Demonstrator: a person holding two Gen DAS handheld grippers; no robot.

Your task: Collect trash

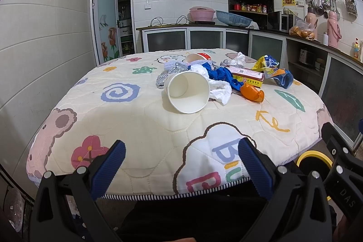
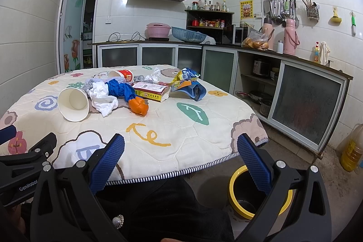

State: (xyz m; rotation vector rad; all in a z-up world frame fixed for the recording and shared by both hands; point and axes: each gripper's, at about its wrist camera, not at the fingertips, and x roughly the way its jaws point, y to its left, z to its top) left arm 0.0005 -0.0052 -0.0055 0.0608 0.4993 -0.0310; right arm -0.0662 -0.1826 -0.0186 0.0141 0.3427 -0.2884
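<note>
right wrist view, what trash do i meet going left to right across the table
white cup → white tissue → orange wrapper → red box → yellow snack bag

I see both views evenly lit by soft indoor light from above, with faint sheen on the wall tiles [image 2: 27,22]. Shadows under the white paper cup [image 1: 187,92] are weak. Fisheye distortion bends everything far from it, corners go black, and focus stays sharp throughout.
</note>
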